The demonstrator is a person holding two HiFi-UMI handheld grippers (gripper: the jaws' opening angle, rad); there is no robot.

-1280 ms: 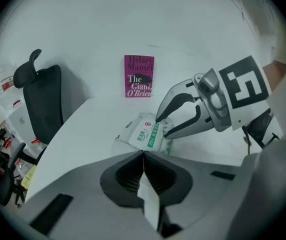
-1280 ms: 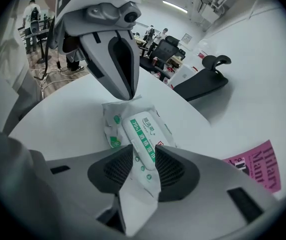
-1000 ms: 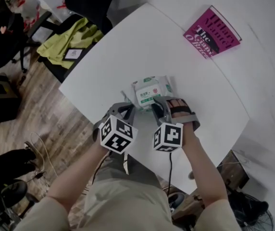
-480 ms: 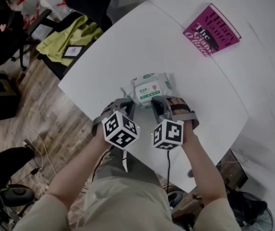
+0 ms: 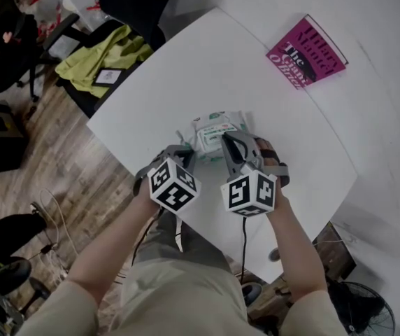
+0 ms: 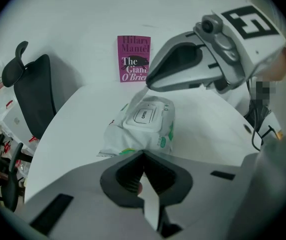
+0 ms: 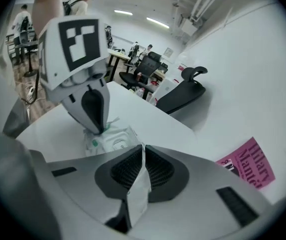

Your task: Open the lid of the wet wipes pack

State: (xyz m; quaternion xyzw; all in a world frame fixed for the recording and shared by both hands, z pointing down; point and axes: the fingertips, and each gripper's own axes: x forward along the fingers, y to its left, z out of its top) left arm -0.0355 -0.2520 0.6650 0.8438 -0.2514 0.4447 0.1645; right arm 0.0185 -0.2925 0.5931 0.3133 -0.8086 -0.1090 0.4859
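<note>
- The soft white-and-green plastic wet wipes pack (image 5: 212,126) is lying flat on the white worktop (image 5: 207,68), near the person's edge. Its rigid white flip lid (image 6: 143,115) is facing up and not yet opened.
- The left gripper (image 5: 184,152) is sitting just short of the pack's near end. Its jaws are clenched tip to tip, with nothing between them.
- The right gripper (image 5: 228,142) is reaching over the pack's near right side, its jaws pressed together and empty too.
- I'm judging the pack as light and squashy, with a slick film, so it is likely to slide or crumple if pushed. The lid is the only stiff part.
- The sensible hold looks like pinning the soft body down with one gripper and catching the lid's front lip with the other.
- Compared with a second ago, the right gripper has tipped forward and is now covering part of the label, while the left gripper has barely shifted.
- The magenta paperback book (image 5: 306,51) is staying well apart, at the far corner.
</note>
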